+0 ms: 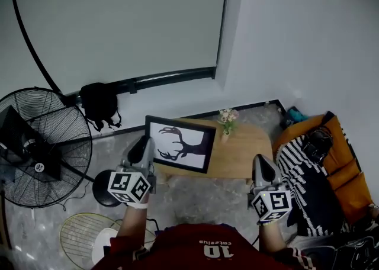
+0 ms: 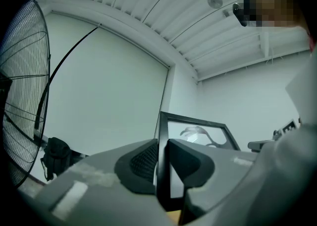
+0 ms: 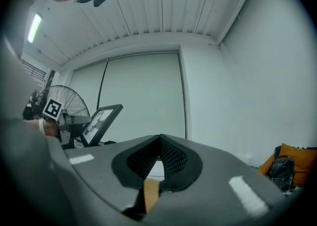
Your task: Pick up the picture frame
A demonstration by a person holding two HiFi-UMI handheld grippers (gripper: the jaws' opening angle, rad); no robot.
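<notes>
Head view: left tongs [image 1: 144, 143] clamped on the picture frame [image 1: 180, 144], right tongs [image 1: 265, 165] closed and empty

Just left of centre in the head view, the black picture frame with its deer-antler silhouette stands tilted over the left end of the small wooden worktop [image 1: 243, 147]. Whether its lower edge rests on the wood cannot be told. The left gripper view shows the frame's thin left edge upright between the two dark pads, both pressing on it. Lower right of centre, the right tongs hang at the near edge of the worktop, well apart from the frame. In the right gripper view their tips meet with nothing between them. A little vase of flowers [image 1: 227, 122] stands on the worktop just right of the frame. A black fan [image 1: 41, 144] fills the left edge, and an orange cushion [image 1: 340, 156] lies at the right.
</notes>
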